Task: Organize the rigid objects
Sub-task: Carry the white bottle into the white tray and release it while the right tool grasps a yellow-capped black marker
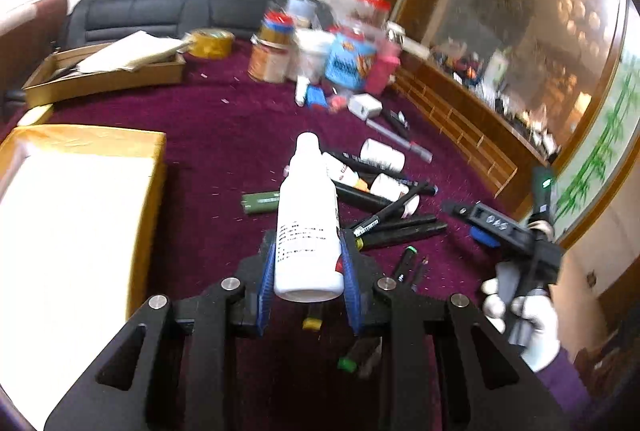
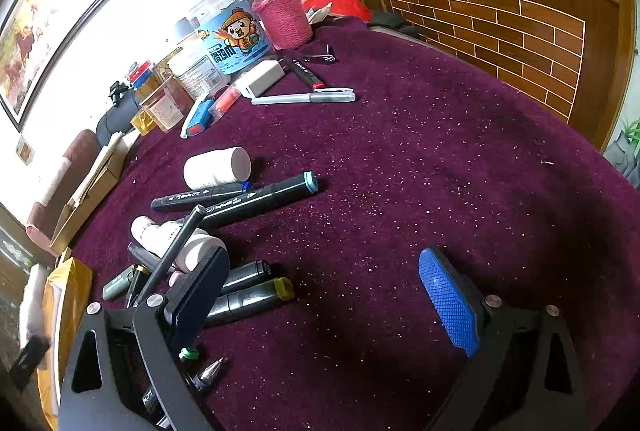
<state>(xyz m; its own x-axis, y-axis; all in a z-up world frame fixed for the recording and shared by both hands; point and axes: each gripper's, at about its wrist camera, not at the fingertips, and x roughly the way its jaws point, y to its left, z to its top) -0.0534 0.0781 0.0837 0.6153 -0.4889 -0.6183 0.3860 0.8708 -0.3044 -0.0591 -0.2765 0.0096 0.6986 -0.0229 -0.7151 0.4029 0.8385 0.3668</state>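
- Left gripper: blue pads clamped on the lower body of a white plastic bottle, cap end pointing away, held above the purple tablecloth.
- Right gripper: jaws wide apart, nothing between them, over bare cloth.
- Black markers: loose heap beside its left finger.
- Yellow-edged box: left of the bottle.

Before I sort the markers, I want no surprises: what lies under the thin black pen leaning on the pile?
Under the thin black pen lie pale small bottles and black markers. What lies deeper is hidden by the right gripper.
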